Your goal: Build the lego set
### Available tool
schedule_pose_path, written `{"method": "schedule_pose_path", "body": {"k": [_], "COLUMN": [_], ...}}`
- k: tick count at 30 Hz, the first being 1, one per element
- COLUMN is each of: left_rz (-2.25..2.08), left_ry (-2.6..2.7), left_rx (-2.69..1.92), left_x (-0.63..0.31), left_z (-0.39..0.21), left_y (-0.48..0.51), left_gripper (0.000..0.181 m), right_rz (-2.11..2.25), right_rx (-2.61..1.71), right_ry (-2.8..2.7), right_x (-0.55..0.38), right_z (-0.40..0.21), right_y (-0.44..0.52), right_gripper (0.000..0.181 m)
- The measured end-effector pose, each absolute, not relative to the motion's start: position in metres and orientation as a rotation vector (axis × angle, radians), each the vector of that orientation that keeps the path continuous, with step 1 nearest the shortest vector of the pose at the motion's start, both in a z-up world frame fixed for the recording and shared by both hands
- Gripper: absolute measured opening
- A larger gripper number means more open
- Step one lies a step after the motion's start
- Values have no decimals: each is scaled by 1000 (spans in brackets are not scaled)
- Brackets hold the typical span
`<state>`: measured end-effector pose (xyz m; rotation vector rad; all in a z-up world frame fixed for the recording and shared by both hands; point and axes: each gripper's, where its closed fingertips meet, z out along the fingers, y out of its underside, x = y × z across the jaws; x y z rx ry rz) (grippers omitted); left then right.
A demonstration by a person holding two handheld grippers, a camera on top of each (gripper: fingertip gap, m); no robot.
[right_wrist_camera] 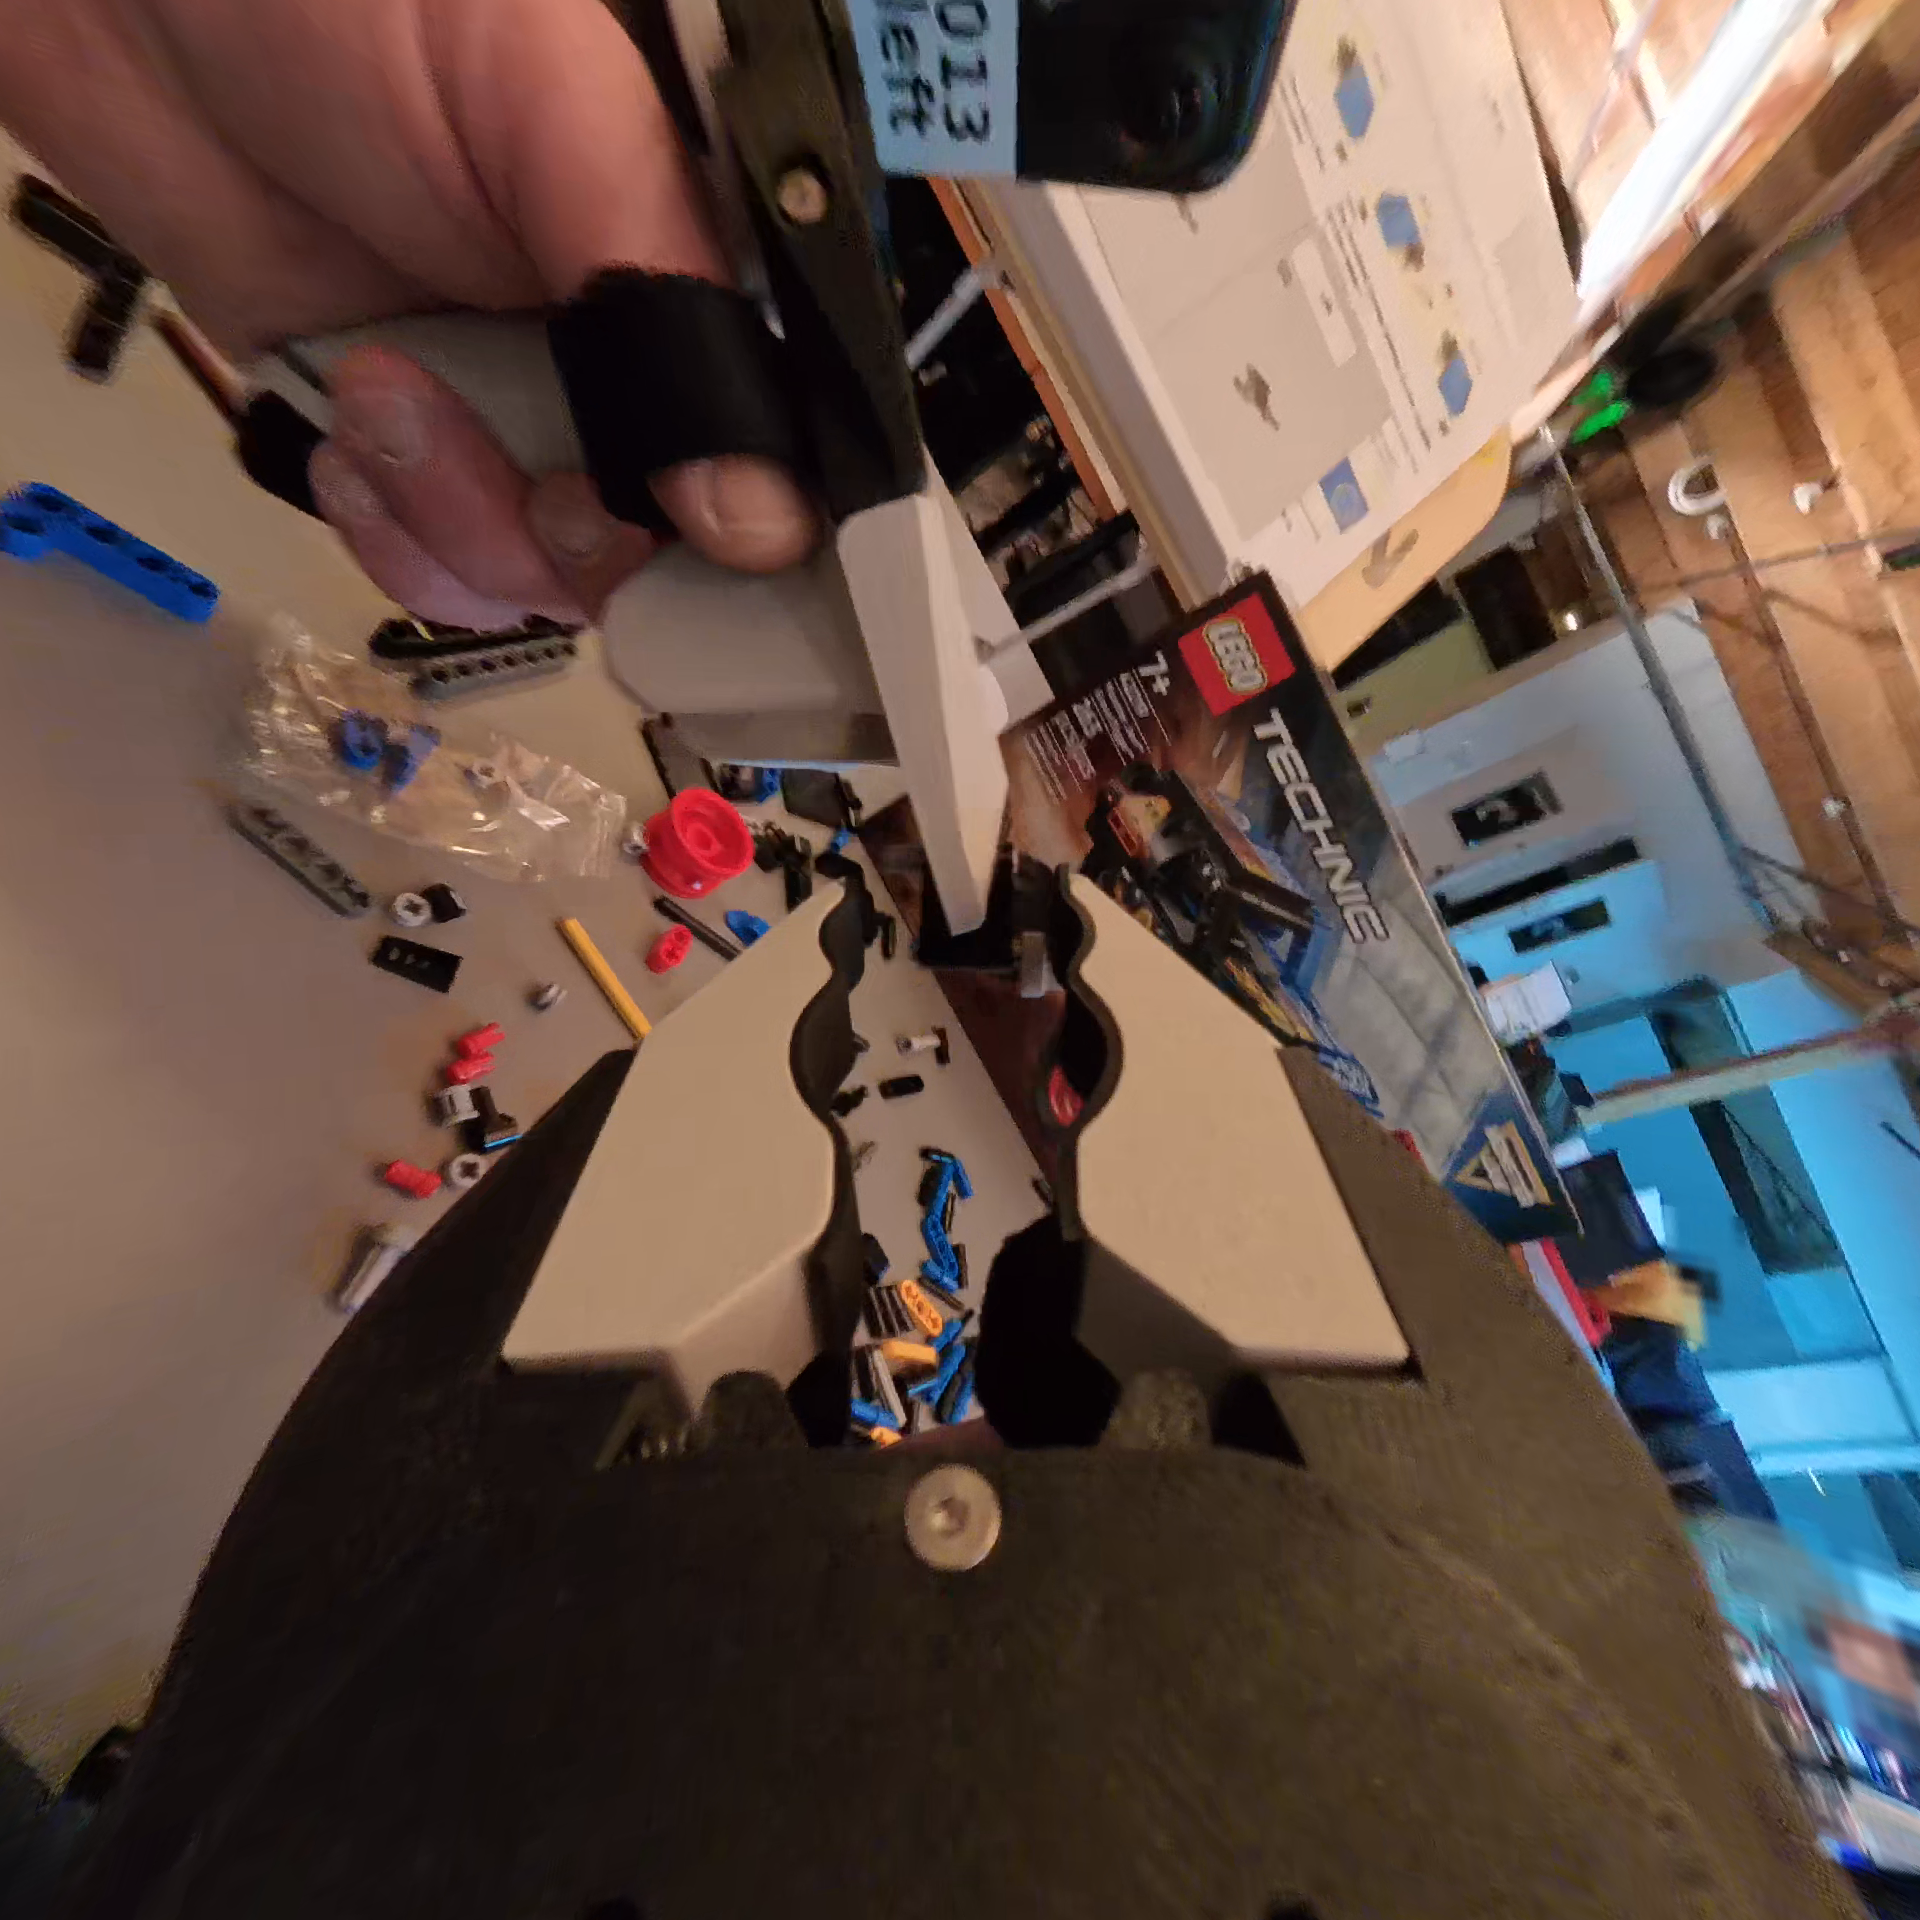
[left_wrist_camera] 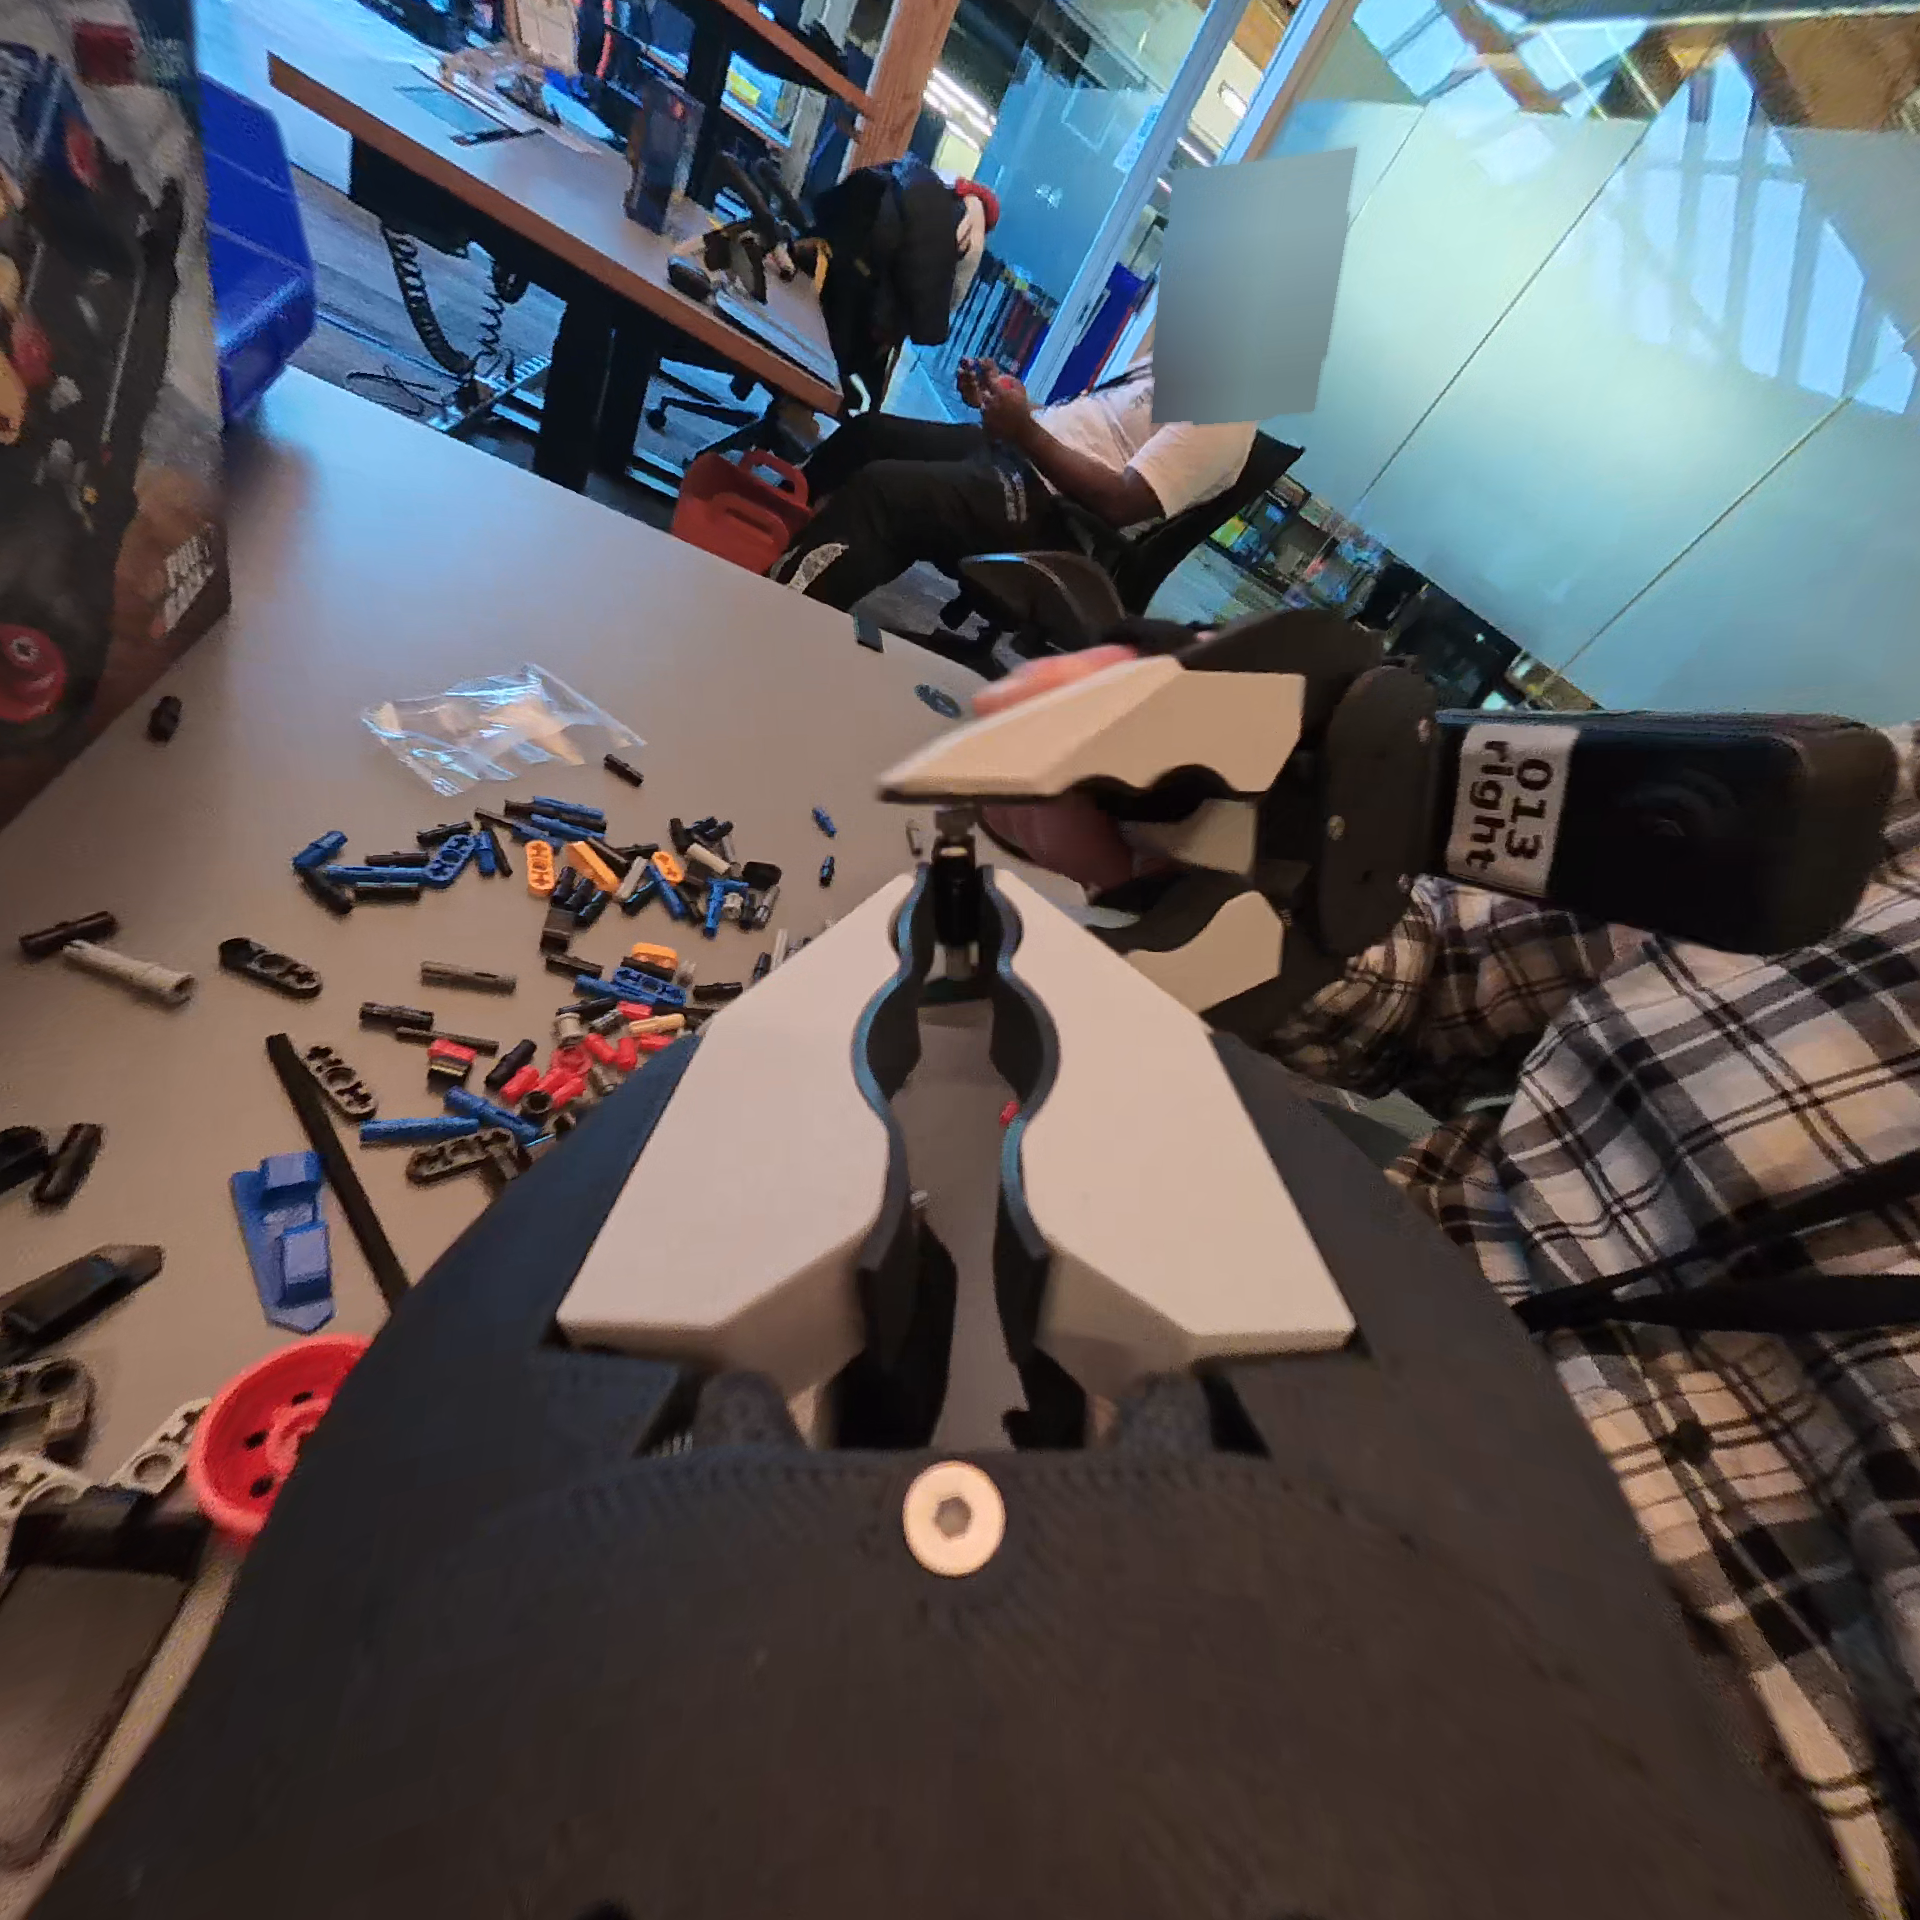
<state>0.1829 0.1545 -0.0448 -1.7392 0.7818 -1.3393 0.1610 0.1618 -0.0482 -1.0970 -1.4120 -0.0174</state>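
Note:
My left gripper point(left_wrist_camera: 951, 883) is shut on a small black lego piece point(left_wrist_camera: 953, 878) with a grey end, held upright above the grey table point(left_wrist_camera: 416, 582). My right gripper point(left_wrist_camera: 997, 831) reaches in from the right with its jaws apart. Its upper finger's tip sits just over the piece's top. In the right wrist view my right gripper point(right_wrist_camera: 956, 899) is open around the black piece point(right_wrist_camera: 971, 940), which hangs from the left gripper point(right_wrist_camera: 961, 904) above it. I cannot tell whether the right fingers touch the piece.
Several loose black, blue, red and orange lego pieces point(left_wrist_camera: 582, 914) lie on the table, with a clear plastic bag point(left_wrist_camera: 488, 727), a red wheel hub point(left_wrist_camera: 270, 1434) and a blue panel point(left_wrist_camera: 286, 1236). The set's box point(left_wrist_camera: 94, 364) stands at the left. A person sits beyond the table's far edge. The grippers are tip to tip, or close to it. From either gripper's tips it is about 15 cm to the red wheel hub point(left_wrist_camera: 270, 1434). It turns up in the right wrist view point(right_wrist_camera: 710, 844) as well.

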Motion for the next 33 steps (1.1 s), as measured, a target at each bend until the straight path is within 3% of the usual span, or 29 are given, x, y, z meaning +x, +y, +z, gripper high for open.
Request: {"method": "schedule_pose_path", "body": {"k": [4, 7, 14, 33], "left_rz": [-1396, -1419, -1425, -1379], "left_ry": [748, 752, 767, 755], "left_rx": [-1729, -1721, -1737, -1761], "left_x": [177, 181, 184, 186], "left_z": [-39, -38, -39, -45], "left_y": [156, 154, 151, 154], "left_gripper": [5, 5, 5, 5], "right_rz": [38, -1, -68, -173], "right_rx": [-1084, -1120, -1029, -1044], "right_ry": [-1360, -1377, -1408, -1461], "right_x": [173, 179, 178, 178], "right_z": [-35, -41, -39, -44], "right_y": [158, 166, 163, 164], "right_gripper": [37, 51, 34, 31]}}
